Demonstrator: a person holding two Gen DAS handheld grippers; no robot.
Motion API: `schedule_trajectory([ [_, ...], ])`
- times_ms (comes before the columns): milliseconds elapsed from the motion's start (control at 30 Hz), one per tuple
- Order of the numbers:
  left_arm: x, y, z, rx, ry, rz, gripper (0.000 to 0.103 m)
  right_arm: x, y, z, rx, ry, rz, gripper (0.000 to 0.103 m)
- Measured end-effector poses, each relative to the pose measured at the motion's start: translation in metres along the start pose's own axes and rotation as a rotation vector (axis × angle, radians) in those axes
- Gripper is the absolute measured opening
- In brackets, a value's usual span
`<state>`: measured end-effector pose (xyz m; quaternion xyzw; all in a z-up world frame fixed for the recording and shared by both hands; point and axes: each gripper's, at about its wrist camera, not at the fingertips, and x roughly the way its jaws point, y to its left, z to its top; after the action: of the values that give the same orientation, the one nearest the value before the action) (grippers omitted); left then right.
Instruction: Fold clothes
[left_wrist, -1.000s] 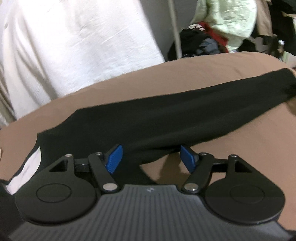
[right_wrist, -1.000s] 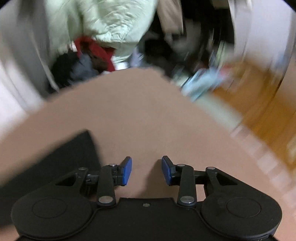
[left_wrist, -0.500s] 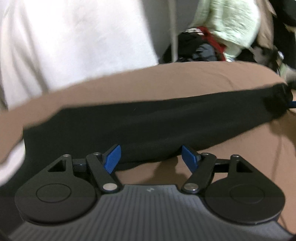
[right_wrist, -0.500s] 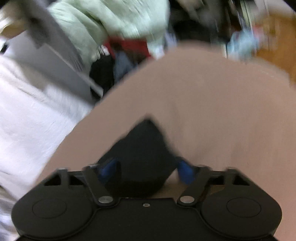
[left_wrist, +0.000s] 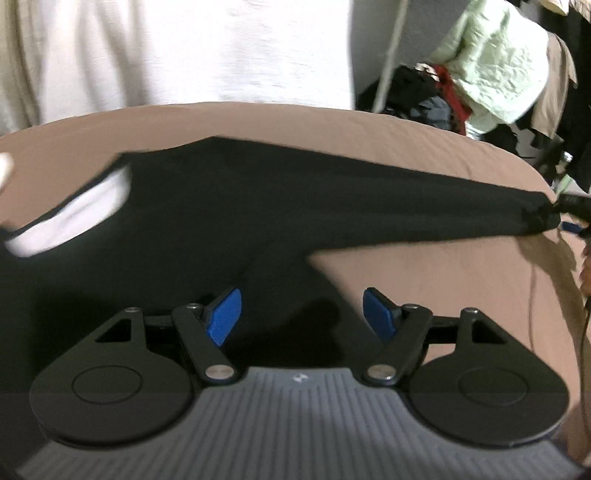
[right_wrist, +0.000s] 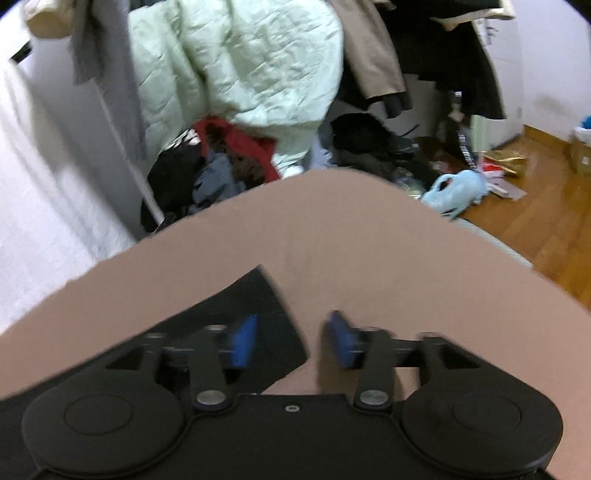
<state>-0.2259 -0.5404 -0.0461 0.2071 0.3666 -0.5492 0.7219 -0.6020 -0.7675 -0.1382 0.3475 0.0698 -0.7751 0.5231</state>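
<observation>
A black long-sleeved garment (left_wrist: 229, 206) lies flat on the brown bed sheet (left_wrist: 424, 288), its white-lined collar (left_wrist: 74, 218) at the left and one sleeve stretched out to the right. My left gripper (left_wrist: 301, 317) hovers over the armpit area. Its jaws are opening, and only the cloth's edge lies below them, unpinched. The sleeve end (right_wrist: 258, 306) rests flat under the left finger (right_wrist: 242, 343) of my right gripper (right_wrist: 291, 341). That gripper's jaws are opening and nothing is pressed between the pads. In the left wrist view, the right gripper (left_wrist: 572, 210) shows at the cuff.
Beyond the bed's far edge lies a pile of dark and red clothes (right_wrist: 221, 166) under a pale green quilted jacket (right_wrist: 240, 66). White fabric (left_wrist: 177, 51) hangs behind the bed. Wooden floor (right_wrist: 535, 206) with clutter lies to the right.
The right gripper closed on the sleeve end half a second ago and has now let it go flat on the sheet. The left gripper slid toward the garment's body and collar.
</observation>
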Motion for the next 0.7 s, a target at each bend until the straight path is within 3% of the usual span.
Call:
schedule_trajectory([
  [200, -0.079, 0.087, -0.071, -0.182, 0.016, 0.241, 0.078, -0.049, 0.003, 0.004, 0.039, -0.045, 0.042, 0.061],
  [333, -0.129, 0.150, -0.122, -0.277, -0.002, 0.467, 0.078, -0.079, 0.046, 0.000, -0.069, -0.030, 0.163, 0.061],
  [500, -0.180, 0.222, -0.168, -0.469, -0.062, 0.690, 0.078, -0.126, 0.129, -0.043, -0.235, 0.059, 0.447, 0.061],
  [633, -0.229, 0.289, -0.188, -0.749, -0.147, 0.751, 0.078, -0.159, 0.190, -0.104, -0.392, 0.238, 0.725, 0.061],
  [700, -0.256, 0.322, -0.200, -0.914, -0.212, 0.777, 0.078, -0.180, 0.213, -0.138, -0.491, 0.308, 0.817, 0.061],
])
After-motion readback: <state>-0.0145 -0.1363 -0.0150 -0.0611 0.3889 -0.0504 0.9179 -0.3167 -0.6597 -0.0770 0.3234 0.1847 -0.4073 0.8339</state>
